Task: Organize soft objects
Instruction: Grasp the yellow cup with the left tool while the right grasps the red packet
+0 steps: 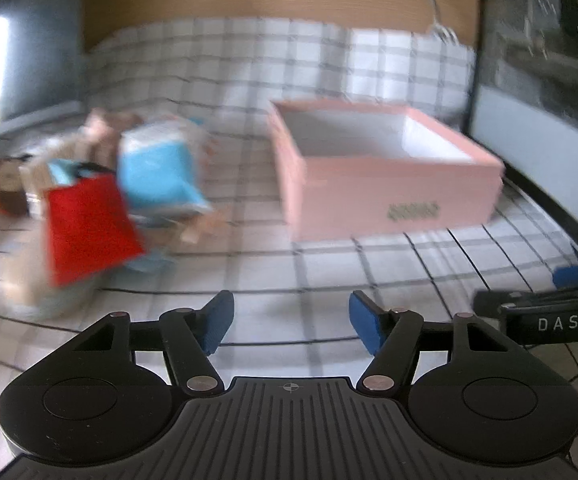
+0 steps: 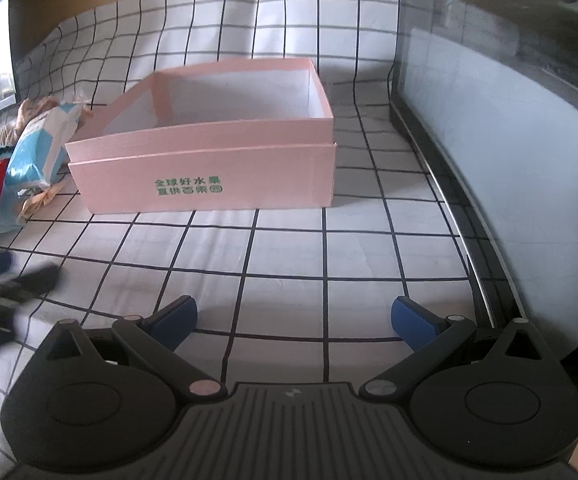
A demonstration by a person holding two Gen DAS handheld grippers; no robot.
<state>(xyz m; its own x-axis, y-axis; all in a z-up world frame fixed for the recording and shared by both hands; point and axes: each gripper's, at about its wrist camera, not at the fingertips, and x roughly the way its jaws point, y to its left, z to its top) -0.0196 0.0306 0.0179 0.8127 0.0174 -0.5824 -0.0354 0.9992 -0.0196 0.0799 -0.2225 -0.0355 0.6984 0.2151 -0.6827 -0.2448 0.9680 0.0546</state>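
We hover both grippers, empty, over the checked cloth.

Our left gripper and right gripper both have fingers spread apart. The pink box sits ahead, open-topped; the heap of soft packets lies just left of its edge, bare cloth between us and both.

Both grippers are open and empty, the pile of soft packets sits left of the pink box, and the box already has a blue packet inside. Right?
Not quite: the pink box is empty; the right wrist view shows only its bare white floor. The blue packet lies in the pile outside, left of the box. The left gripper and right gripper are open and empty.
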